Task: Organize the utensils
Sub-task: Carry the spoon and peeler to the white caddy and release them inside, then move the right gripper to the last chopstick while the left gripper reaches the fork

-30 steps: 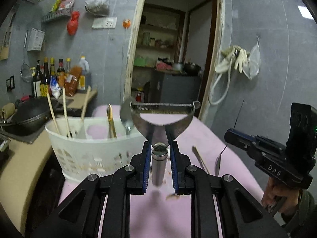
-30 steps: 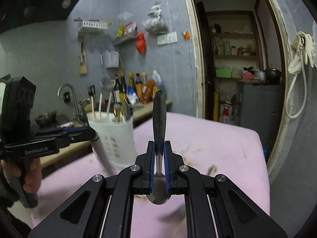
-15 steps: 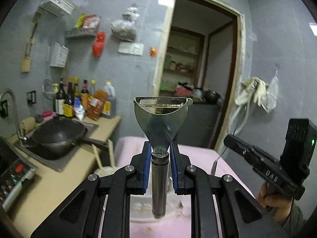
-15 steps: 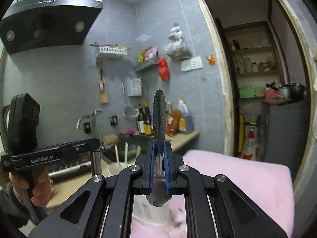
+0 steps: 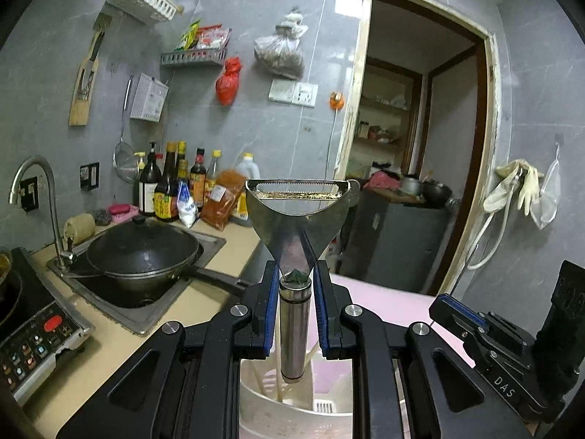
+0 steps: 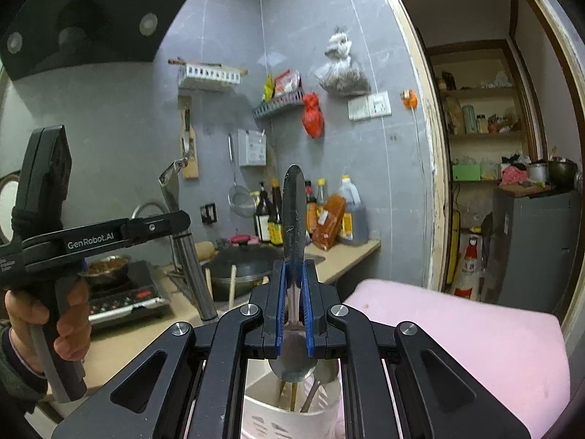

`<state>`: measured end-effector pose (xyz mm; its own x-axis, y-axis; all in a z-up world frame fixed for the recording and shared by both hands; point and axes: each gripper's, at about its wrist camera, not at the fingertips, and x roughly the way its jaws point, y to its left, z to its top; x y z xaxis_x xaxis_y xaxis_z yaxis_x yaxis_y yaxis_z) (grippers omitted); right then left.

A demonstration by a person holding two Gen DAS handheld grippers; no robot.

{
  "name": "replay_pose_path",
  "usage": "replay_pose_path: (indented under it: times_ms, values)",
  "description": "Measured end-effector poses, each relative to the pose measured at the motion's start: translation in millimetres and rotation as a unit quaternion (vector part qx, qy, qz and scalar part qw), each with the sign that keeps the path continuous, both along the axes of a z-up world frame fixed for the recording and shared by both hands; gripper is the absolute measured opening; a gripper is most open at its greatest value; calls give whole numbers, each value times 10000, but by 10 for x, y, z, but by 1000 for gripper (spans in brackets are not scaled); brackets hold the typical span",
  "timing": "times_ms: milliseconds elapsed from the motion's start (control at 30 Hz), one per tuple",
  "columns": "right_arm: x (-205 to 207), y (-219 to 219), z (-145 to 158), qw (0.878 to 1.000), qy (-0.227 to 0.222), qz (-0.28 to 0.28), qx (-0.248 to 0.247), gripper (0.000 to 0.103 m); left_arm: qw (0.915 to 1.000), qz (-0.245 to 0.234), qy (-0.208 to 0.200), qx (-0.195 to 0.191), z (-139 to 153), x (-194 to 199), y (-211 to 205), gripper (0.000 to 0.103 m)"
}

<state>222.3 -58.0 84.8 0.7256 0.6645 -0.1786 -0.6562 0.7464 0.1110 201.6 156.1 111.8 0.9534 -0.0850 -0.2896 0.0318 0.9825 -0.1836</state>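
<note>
**Steel peeler and spoon held above the utensil holder**

Steel is clamped in both tools. The left gripper [image 5: 293, 285] is closed on the round handle of a peeler [image 5: 298, 216], which is held upright with its wide serrated blade at 12 o'clock and the handle end hanging at 6 o'clock over the white utensil holder [image 5: 292, 417]. Pale chopsticks [image 5: 279, 366] are seen inside the holder, just beside the handle end; whether they are touched cannot be told.

The right gripper [image 6: 293, 292] is closed nearly fully on the thin neck of a spoon [image 6: 294, 219]. The spoon's handle is pointed to 12 o'clock and its bowl is hung at 6 o'clock, just above the rim of the same white holder [image 6: 292, 420], in which chopsticks and another metal utensil are stood.

In the right wrist view, the left tool is seen at 9 o'clock, gripped by a hand [image 6: 47, 322], with the peeler carried at its tip. In the left wrist view, the right tool is seen at 4 o'clock.

A pink cloth [image 6: 457, 329] is spread under the holder. A black wok [image 5: 142, 252] is set in the sink at 9 o'clock, with sauce bottles [image 5: 172, 183] lined up behind it.
</note>
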Motion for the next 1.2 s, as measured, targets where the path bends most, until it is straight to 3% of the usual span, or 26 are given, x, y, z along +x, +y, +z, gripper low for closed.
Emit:
replay_pose_path:
  times_ms: [367, 467, 567, 633, 733, 833, 900, 967, 1067, 1100, 1200]
  values:
    - [70, 86, -267, 9983, 424, 32, -392, 10, 9965, -355, 735, -174, -406, 47, -14, 17]
    - [9, 53, -269, 9986, 369, 114, -351, 26, 9955, -426, 793, -287, -420, 13, 12, 23]
    - [-70, 29, -238, 9992, 219, 106, -325, 30, 9960, -419, 626, -472, -381, -69, 50, 40]
    - [-131, -29, -190, 9997, 95, 86, -210, 34, 9964, -433, 479, -547, -339, -125, 63, 44]
    - [-193, -133, -121, 10000, -28, -57, -44, 47, 9974, -418, 347, -477, -263, -197, 18, 47]
    - [-238, -253, -53, 9996, -124, -242, 61, 55, 9983, -425, 167, -352, -202, -275, -90, 59]
    - [-287, -361, -11, 9989, -200, -416, 104, 75, 9988, -401, 14, -274, -173, -322, -173, 71]
    - [-342, -466, 15, 9979, -287, -560, 144, 84, 9988, -413, -174, -214, -159, -382, -281, 78]
    - [-426, -644, 51, 9957, -403, -829, 119, 94, 9985, -437, -321, -98, -162, -428, -450, 88]
    - [-463, -726, 57, 9945, -440, -941, 106, 99, 9982, -454, -372, -81, -172, -444, -513, 89]
    - [-538, -937, 59, 9921, -475, -1157, 96, 103, 9975, -562, -432, -52, -212, -468, -682, 91]
